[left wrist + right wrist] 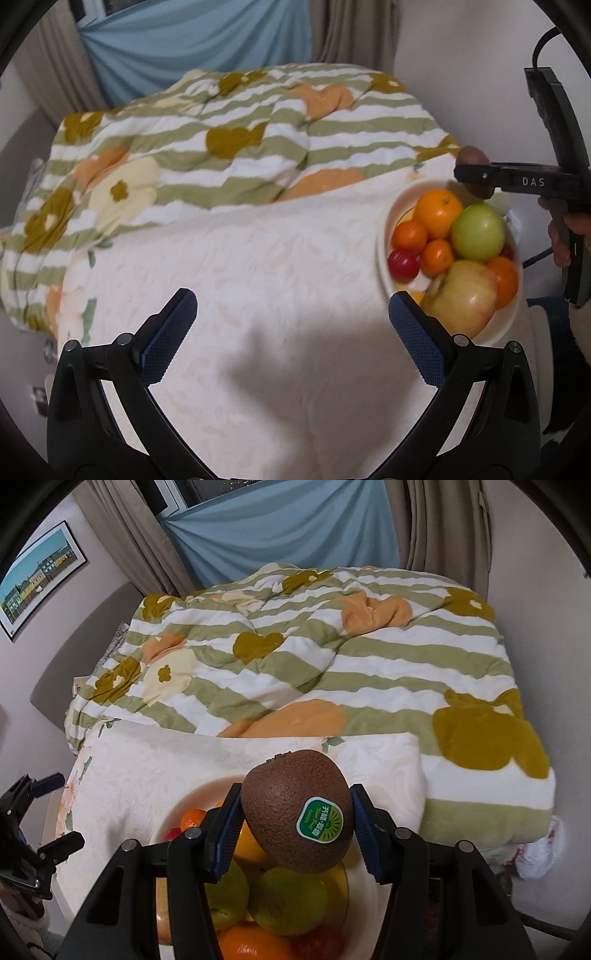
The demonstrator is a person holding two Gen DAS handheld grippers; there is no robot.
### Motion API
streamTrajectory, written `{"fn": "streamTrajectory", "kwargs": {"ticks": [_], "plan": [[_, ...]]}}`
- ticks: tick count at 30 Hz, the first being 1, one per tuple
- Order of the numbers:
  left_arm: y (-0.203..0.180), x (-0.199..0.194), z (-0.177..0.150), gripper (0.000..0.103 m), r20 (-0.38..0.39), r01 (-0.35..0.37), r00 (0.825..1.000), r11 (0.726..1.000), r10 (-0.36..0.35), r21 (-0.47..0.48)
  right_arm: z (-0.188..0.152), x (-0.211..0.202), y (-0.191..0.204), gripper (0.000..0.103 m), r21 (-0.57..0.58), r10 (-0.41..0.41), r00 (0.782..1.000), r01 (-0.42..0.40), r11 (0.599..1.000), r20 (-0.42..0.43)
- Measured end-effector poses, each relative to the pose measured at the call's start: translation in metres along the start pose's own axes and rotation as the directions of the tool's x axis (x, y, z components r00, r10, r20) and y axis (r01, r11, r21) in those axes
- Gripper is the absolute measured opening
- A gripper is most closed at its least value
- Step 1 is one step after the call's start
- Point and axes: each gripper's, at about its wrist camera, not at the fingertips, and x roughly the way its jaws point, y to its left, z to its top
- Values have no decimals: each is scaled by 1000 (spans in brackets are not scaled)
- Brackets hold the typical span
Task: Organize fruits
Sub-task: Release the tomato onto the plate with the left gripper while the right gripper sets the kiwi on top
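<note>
My right gripper [295,823] is shut on a brown kiwi [291,805] with a green sticker and holds it above a white bowl [173,805] of fruit. In the left wrist view the kiwi [472,157] sits in the right gripper [476,173] over the bowl's far rim [386,221]. The bowl holds oranges [437,212], a green apple [478,232], a yellow-red apple [463,299] and a small red fruit [402,262]. My left gripper [291,321] is open and empty, low over the white cloth [240,277], left of the bowl.
The bowl stands on a white patterned cloth [147,760] on a bed. A green-striped flowered quilt [332,657] lies bunched behind it. Blue cloth and beige curtains [280,528] hang at the back. A framed picture [37,579] is on the left wall.
</note>
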Motion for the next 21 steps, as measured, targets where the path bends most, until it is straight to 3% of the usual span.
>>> {"fn": "streamTrajectory", "kwargs": {"ticks": [8, 11, 12, 21], "plan": [[7, -3, -13, 103, 6, -25, 1000, 999, 26, -48, -7, 2, 1, 57, 3, -11, 1000, 11, 1000, 18], [8, -3, -14, 103, 2, -19, 1000, 998, 19, -54, -5, -2, 3, 89, 13, 0, 999, -1, 1000, 43], [7, -3, -14, 103, 3, -16, 1000, 998, 16, -54, -5, -3, 2, 94, 20, -1, 999, 0, 1000, 49], [7, -8, -14, 103, 15, -11, 1000, 999, 12, -49, -6, -14, 2, 94, 23, -70, 995, 68, 997, 77]]}}
